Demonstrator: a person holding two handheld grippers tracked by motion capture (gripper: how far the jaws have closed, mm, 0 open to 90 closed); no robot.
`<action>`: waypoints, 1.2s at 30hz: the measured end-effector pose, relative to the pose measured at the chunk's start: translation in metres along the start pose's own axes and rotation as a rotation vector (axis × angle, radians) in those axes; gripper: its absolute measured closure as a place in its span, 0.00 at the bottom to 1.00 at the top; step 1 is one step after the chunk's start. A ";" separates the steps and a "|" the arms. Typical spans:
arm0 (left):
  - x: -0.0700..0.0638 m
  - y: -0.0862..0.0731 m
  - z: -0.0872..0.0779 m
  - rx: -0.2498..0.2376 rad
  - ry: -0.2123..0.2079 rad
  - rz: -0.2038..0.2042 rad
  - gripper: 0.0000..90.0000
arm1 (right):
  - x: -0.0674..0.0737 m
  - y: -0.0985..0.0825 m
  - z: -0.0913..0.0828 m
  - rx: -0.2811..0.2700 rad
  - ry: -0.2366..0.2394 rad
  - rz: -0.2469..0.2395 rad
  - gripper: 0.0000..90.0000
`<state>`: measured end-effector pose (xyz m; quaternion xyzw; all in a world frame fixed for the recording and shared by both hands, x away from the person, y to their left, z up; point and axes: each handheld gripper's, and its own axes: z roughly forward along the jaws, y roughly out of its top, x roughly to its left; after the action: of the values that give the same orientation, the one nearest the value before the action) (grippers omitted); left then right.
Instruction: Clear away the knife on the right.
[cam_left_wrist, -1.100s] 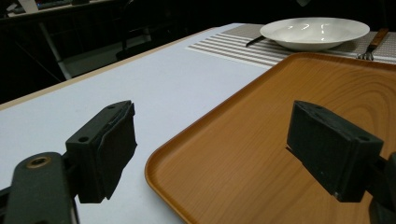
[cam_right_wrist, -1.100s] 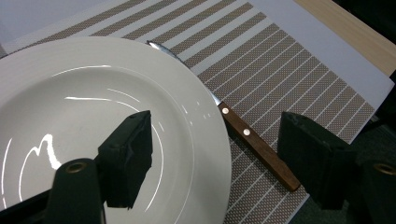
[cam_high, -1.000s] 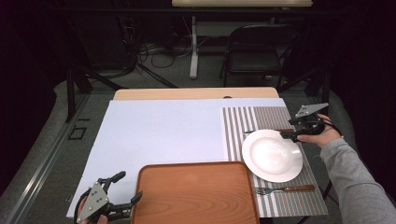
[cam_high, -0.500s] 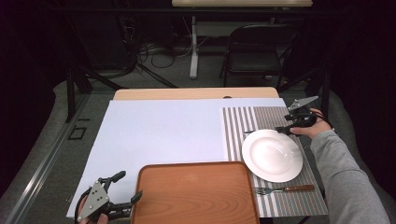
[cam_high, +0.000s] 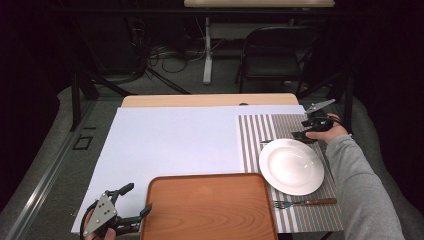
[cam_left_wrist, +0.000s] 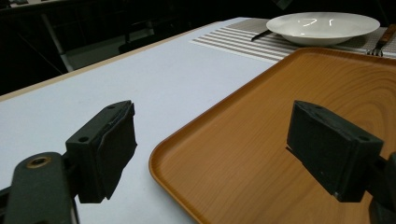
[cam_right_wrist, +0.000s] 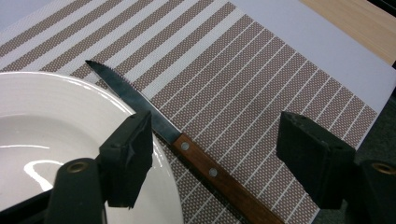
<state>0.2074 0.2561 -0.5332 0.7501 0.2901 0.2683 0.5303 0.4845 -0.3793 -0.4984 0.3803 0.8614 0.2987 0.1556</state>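
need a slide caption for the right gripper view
Right gripper poised with open jaws over a wooden-handled knife lying on the striped placemat beside the white plate.

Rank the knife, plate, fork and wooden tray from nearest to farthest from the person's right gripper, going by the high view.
From the right gripper:
1. Knife, right under its open jaws, beside the plate's far edge.
2. Plate, just next to it on the striped mat.
3. Fork, at the mat's near edge.
4. Tray, over toward the left gripper.
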 end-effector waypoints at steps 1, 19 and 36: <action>0.000 0.000 0.000 0.002 -0.001 0.000 0.17 | 0.000 0.000 0.000 0.000 0.000 0.000 0.33; 0.002 -0.001 0.000 0.017 0.024 -0.001 0.17 | -0.012 0.018 0.006 0.048 -0.048 -0.050 0.42; 0.002 -0.002 -0.001 0.017 0.026 -0.001 0.17 | 0.004 0.035 0.005 0.285 -0.071 -0.526 0.46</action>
<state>0.2081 0.2584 -0.5343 0.7511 0.2996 0.2751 0.5201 0.5040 -0.3552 -0.4805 0.1725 0.9575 0.1109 0.2027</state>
